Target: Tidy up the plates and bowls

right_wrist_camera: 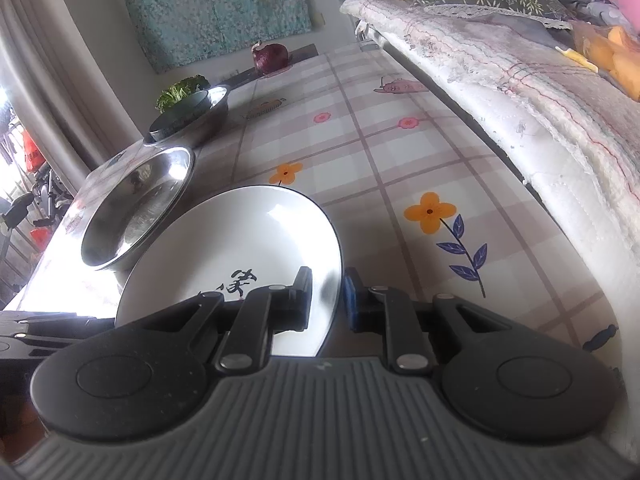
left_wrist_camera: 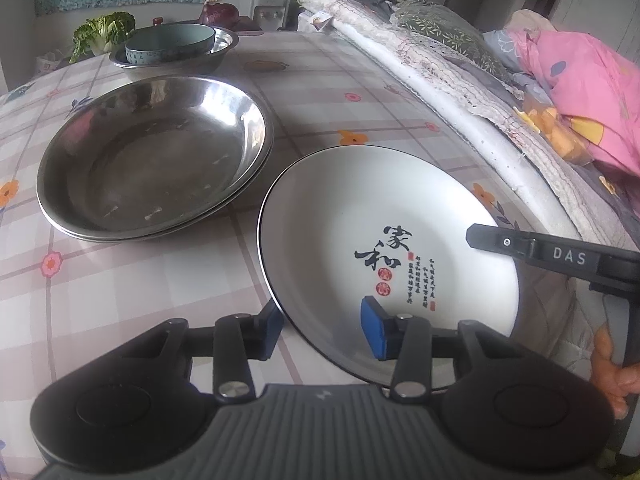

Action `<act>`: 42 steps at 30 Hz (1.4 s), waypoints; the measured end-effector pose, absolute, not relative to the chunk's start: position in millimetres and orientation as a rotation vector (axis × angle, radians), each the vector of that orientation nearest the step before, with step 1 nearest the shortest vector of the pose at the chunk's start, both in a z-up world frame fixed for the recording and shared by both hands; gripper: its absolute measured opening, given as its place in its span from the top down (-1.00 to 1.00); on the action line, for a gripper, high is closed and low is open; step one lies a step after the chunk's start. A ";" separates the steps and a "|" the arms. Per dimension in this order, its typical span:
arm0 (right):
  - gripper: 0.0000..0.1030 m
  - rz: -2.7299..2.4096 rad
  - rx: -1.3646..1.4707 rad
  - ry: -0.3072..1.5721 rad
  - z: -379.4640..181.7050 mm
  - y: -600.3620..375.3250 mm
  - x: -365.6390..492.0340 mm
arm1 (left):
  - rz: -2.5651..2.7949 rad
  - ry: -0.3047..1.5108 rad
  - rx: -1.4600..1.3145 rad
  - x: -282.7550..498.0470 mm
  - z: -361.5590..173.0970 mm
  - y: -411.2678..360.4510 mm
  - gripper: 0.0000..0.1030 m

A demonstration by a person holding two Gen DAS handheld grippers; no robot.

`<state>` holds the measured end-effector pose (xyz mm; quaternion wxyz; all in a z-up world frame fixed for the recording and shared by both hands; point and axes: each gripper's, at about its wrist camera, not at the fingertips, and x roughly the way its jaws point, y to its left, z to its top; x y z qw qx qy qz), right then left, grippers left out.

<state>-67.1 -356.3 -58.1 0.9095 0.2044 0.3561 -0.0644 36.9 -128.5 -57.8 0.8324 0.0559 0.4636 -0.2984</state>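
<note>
- A table (left_wrist_camera: 328,80) with a checked, flowery cloth fills the room's middle, and a padded bench with blankets (left_wrist_camera: 460,76) runs along its far-right side.
- The white plate (left_wrist_camera: 380,240) with black writing is the landmark. It looks tipped up off the cloth, not lying flat.
- The left gripper (left_wrist_camera: 326,326) has its fingers on both sides of the plate's near rim, one blue pad on top and one under. The gap between them is wide, so I cannot tell if it is really squeezing.
- The right gripper (right_wrist_camera: 328,300) sits at the plate's right rim. Its fingers are close together with the rim between them, so it seems to be pinching the plate.
- Two shiny metal plates (left_wrist_camera: 156,160), one in the other, lie just left of the white plate, close but not touching.
- Behind those, farther from the white plate, a blue bowl (left_wrist_camera: 172,44) sits inside a metal bowl (left_wrist_camera: 176,56).
- A leafy green vegetable (left_wrist_camera: 104,32) and a red onion (left_wrist_camera: 220,14) are at the far end.
- I think the white plate should go left onto the metal plates. The left gripper is on the side nearer that stack, so it would lead.
- The plate could slip if one grip lets go too soon.
</note>
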 end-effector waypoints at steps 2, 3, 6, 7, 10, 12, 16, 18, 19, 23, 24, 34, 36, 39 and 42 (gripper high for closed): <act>0.68 -0.129 0.430 0.742 -59.9 -357.5 -69.0 | -0.627 0.978 0.129 37.5 -57.7 -129.9 0.17; 0.68 -0.128 0.433 0.747 -61.3 -357.5 -70.2 | -0.625 0.975 0.133 37.6 -57.9 -130.4 0.17; 0.67 -0.116 0.444 0.751 -64.3 -356.4 -73.2 | -0.614 0.962 0.149 37.9 -58.2 -132.0 0.20; 0.67 -0.114 0.444 0.751 -64.8 -355.3 -73.6 | -0.610 0.958 0.153 38.0 -58.2 -132.1 0.21; 0.65 -0.111 0.427 0.752 -65.3 -350.9 -72.7 | -0.602 0.961 0.149 39.3 -57.2 -132.3 0.25; 0.64 -0.114 0.408 0.754 -64.4 -348.4 -71.6 | -0.598 0.958 0.152 38.5 -56.7 -133.0 0.25; 0.63 -0.124 0.371 0.751 -61.3 -345.3 -70.7 | -0.600 0.948 0.160 35.4 -54.5 -135.7 0.25; 0.63 -0.133 0.354 0.746 -59.4 -345.8 -70.4 | -0.605 0.945 0.160 34.5 -53.5 -137.1 0.25; 0.63 -0.136 0.350 0.744 -58.5 -346.5 -70.5 | -0.607 0.944 0.160 34.2 -52.9 -137.7 0.25; 0.63 -0.143 0.350 0.736 -55.7 -350.5 -71.5 | -0.612 0.937 0.160 34.2 -51.4 -140.1 0.25; 0.63 -0.145 0.348 0.734 -55.4 -351.2 -71.6 | -0.612 0.935 0.161 34.2 -51.4 -140.7 0.25; 0.63 -0.155 0.352 0.732 -56.7 -355.6 -69.4 | -0.620 0.944 0.175 32.6 -56.2 -144.4 0.26; 0.63 -0.155 0.353 0.733 -57.2 -356.1 -68.7 | -0.620 0.945 0.175 32.6 -56.2 -144.5 0.26; 0.63 -0.155 0.354 0.734 -57.5 -356.5 -68.5 | -0.620 0.944 0.177 32.3 -56.0 -145.1 0.26; 0.63 -0.156 0.356 0.736 -59.5 -357.6 -67.3 | -0.620 0.943 0.178 31.8 -56.5 -145.9 0.26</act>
